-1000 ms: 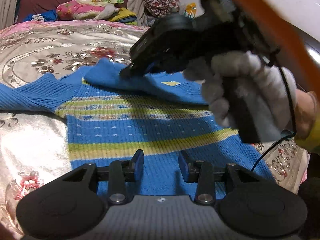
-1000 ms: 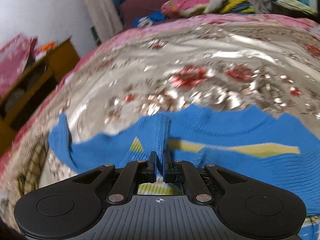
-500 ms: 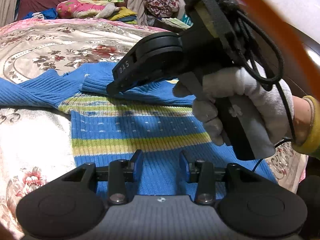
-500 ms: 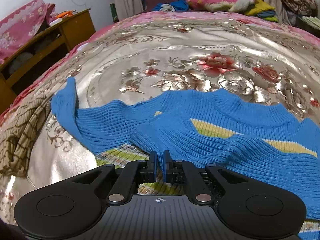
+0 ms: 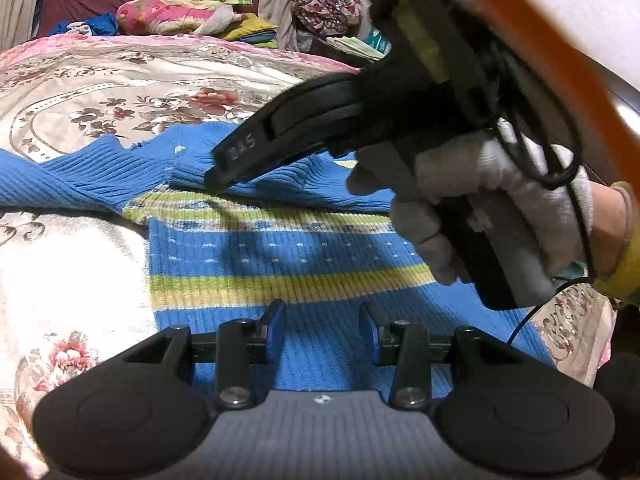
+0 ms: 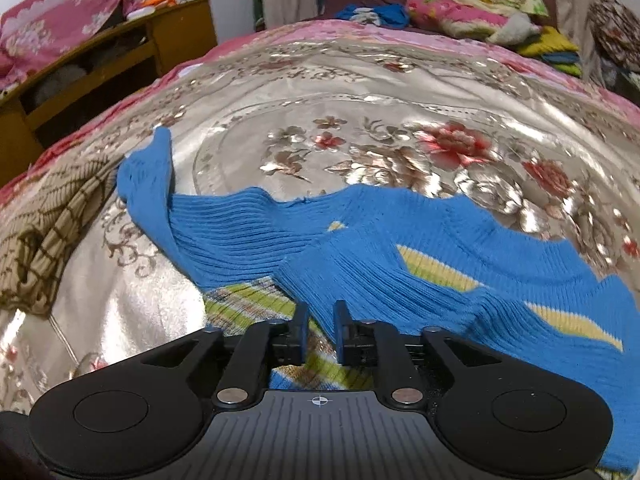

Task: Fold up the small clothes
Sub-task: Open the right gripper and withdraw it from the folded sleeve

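Observation:
A small blue knit sweater (image 5: 280, 248) with yellow-green stripes lies flat on the floral bedspread (image 5: 100, 92). Its right sleeve (image 6: 360, 276) is folded across the chest; the left sleeve (image 6: 152, 184) stretches out to the side. My left gripper (image 5: 322, 326) is open and empty, low over the sweater's hem. My right gripper (image 6: 320, 320) has its fingers slightly apart over the folded sleeve's cuff, holding nothing. In the left wrist view the right gripper (image 5: 224, 172) is seen from the side, its tip resting at the cuff.
A brown checked cloth (image 6: 44, 232) lies at the bed's left edge. A wooden cabinet (image 6: 100, 64) stands beyond it. Pillows and folded clothes (image 5: 188, 12) pile at the headboard. The gloved hand (image 5: 480, 208) holding the right gripper hangs above the sweater's right side.
My right gripper laid the sleeve across the chest and opened slightly, letting the cuff go. My left gripper stayed open in place over the hem.

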Demonstrator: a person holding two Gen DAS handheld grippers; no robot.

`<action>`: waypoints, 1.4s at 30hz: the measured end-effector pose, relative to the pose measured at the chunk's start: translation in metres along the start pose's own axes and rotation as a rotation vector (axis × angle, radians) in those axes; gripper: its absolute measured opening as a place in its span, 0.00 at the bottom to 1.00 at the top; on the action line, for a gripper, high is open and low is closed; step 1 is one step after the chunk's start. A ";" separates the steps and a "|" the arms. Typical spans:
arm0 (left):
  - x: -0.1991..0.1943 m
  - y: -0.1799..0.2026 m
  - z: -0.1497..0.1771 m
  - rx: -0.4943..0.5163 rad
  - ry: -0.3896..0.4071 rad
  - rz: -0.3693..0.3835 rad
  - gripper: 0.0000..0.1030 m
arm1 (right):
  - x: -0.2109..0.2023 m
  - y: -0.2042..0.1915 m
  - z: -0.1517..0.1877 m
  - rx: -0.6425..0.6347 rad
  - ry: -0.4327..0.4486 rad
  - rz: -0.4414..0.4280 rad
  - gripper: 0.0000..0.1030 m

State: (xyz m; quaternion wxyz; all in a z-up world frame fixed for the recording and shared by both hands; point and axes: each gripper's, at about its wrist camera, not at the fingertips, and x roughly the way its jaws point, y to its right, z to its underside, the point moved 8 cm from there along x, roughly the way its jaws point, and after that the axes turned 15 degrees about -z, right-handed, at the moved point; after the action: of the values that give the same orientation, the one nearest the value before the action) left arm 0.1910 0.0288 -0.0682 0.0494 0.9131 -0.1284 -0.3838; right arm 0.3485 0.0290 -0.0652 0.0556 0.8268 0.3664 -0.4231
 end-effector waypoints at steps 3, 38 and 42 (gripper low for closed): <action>0.001 -0.001 0.000 -0.001 -0.004 -0.003 0.44 | 0.010 0.002 0.000 -0.066 -0.014 0.056 0.34; 0.004 -0.014 -0.001 -0.043 -0.017 -0.036 0.45 | 0.007 -0.036 0.008 -0.163 -0.044 0.018 0.10; 0.002 -0.021 -0.004 -0.062 -0.005 -0.064 0.45 | -0.007 -0.035 0.007 -0.157 -0.015 0.014 0.10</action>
State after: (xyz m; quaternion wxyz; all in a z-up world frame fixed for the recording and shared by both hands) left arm 0.1991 0.0488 -0.0706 0.0649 0.9138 -0.0873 -0.3913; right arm 0.3185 0.0476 -0.0566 0.1259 0.8192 0.3924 -0.3989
